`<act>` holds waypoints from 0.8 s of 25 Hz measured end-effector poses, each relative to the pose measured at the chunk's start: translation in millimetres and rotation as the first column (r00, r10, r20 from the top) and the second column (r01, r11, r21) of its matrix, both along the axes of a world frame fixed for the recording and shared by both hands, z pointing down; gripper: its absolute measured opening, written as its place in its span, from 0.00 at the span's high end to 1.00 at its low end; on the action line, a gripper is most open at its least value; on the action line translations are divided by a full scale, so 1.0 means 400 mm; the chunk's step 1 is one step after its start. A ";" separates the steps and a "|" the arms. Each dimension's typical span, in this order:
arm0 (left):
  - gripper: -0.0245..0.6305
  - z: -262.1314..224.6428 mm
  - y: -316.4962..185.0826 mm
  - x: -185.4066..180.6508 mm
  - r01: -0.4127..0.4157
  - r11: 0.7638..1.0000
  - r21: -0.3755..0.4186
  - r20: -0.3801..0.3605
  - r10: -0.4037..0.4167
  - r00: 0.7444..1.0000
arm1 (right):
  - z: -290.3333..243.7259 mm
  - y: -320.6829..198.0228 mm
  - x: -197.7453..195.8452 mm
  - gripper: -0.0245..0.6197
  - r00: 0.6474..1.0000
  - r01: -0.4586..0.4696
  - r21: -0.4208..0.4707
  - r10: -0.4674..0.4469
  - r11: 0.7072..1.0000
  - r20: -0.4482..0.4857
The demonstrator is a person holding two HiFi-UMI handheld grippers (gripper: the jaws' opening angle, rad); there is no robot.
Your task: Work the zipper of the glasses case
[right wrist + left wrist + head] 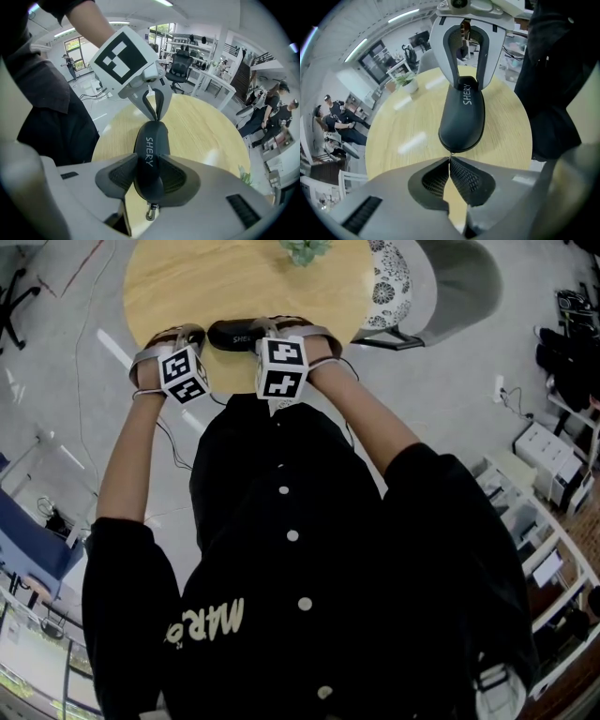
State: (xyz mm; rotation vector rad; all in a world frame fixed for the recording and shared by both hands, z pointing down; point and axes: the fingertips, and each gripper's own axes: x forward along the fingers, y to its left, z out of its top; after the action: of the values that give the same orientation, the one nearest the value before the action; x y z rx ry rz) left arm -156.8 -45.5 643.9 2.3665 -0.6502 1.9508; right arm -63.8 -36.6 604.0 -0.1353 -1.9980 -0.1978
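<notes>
A black glasses case [230, 335] marked "SHERY" lies on the round wooden table [187, 282] near its front edge. My right gripper [150, 176] is shut across the case [149, 157], one pad on each side. A small metal clasp [150, 213] hangs from the case's near end there. My left gripper [450, 161] is shut at the tip of the case [462, 117], its pads pinching the thin metal zipper pull [450, 156]. In the head view the left gripper [187, 337] and right gripper [272, 329] stand at opposite ends of the case.
A small potted plant [305, 249] stands at the far side of the table. A grey chair [450, 287] with a patterned cushion [389, 287] is to the right. People [340, 124] stand in the background. The person's black shirt [300, 549] fills the near side.
</notes>
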 end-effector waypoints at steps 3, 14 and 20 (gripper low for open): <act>0.95 -0.002 -0.014 -0.001 -0.085 0.996 0.010 0.038 0.085 0.996 | -0.003 0.001 -0.002 0.74 1.000 0.004 -0.003 -0.004 1.000 0.001; 0.95 -0.025 -0.077 0.041 -0.433 0.901 0.027 0.122 0.427 0.896 | -0.003 -0.003 -0.001 0.73 0.999 0.033 -0.014 -0.032 0.999 0.009; 0.94 -0.016 -0.093 0.070 -0.627 0.779 0.011 0.164 0.617 0.770 | 0.007 -0.004 -0.003 0.73 0.999 0.038 -0.020 -0.037 0.999 0.008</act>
State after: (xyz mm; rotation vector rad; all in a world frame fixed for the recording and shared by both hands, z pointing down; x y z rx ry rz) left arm -129.0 -82.9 637.5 2.7385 0.1275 2.3829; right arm -64.8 -38.2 606.7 -0.1854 -2.0063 -0.2021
